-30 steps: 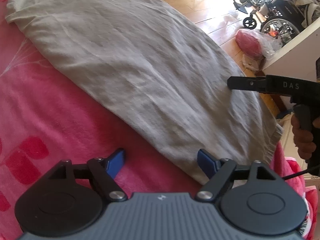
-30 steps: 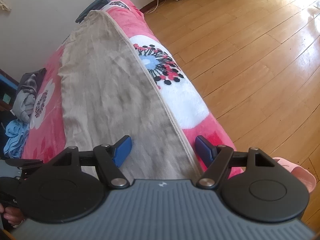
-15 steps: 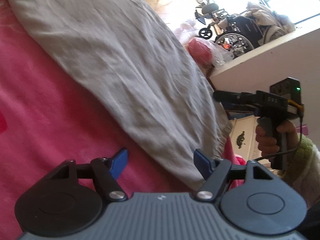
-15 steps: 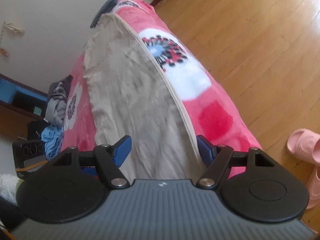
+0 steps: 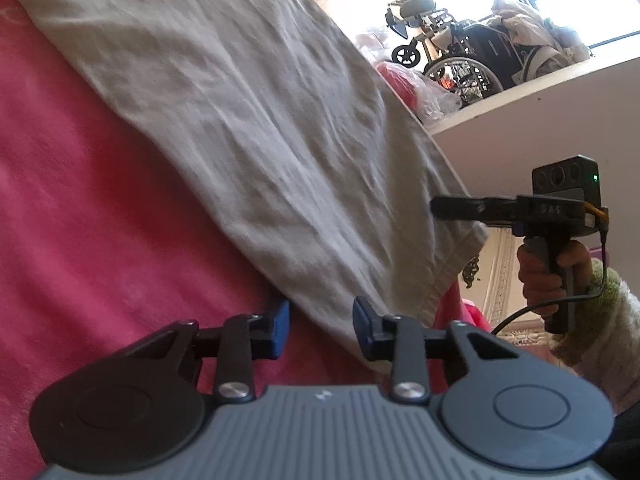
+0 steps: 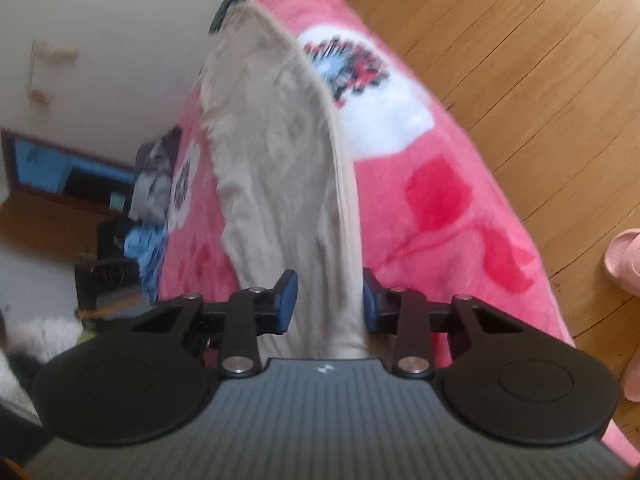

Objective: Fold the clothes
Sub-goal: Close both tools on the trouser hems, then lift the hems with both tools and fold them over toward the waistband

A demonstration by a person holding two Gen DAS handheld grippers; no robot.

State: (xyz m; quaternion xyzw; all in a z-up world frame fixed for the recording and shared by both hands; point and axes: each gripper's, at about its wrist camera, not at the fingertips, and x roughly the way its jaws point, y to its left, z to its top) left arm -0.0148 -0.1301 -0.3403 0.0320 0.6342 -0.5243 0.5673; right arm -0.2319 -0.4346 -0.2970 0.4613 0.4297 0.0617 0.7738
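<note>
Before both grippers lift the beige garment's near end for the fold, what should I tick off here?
1. Cloth between left gripper pads: ok, the beige garment edge lies in the gap, jaws closing.
2. Cloth between right gripper pads: ok, jaws closing.
3. Pads already pinching: cannot tell on either side.
4. Left gripper catching the pink blanket too: cannot tell; one pad sits over it.
5. Garment lying flat: ok, only light wrinkles.
6. Far end free: ok, nothing rests on it.

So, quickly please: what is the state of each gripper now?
Left gripper: jaws closing around the near edge of the beige cloth, not pressing it yet.
Right gripper: jaws closing with the cloth's hem between them, not clamped yet.
</note>
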